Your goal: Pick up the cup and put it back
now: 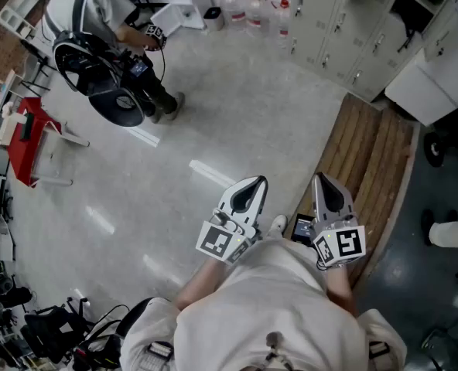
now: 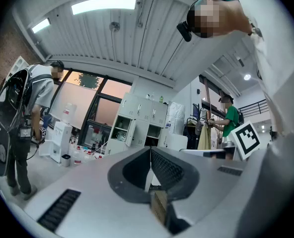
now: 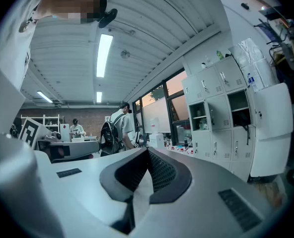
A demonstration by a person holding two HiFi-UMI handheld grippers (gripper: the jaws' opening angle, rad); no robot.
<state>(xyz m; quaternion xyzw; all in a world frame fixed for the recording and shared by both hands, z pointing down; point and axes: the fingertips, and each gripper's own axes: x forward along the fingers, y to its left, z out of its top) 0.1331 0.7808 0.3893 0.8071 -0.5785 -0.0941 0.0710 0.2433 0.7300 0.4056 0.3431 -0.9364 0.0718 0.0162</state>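
Note:
No cup shows in any view. In the head view my left gripper (image 1: 254, 181) and right gripper (image 1: 322, 178) are held close to the body, pointing forward over the floor, both shut and empty. In the left gripper view the left gripper (image 2: 150, 149) has its jaws meeting at the tips with nothing between them. The right gripper (image 3: 148, 150) in the right gripper view is likewise shut and empty, aimed across the room at the lockers (image 3: 219, 113).
A person with a backpack (image 1: 97, 72) stands at the far left on the pale floor (image 1: 175, 199). A wooden platform (image 1: 372, 161) lies to the right. Grey lockers (image 1: 345, 29) and water bottles (image 1: 252, 10) line the back wall. A red stool (image 1: 29, 137) stands at the left edge.

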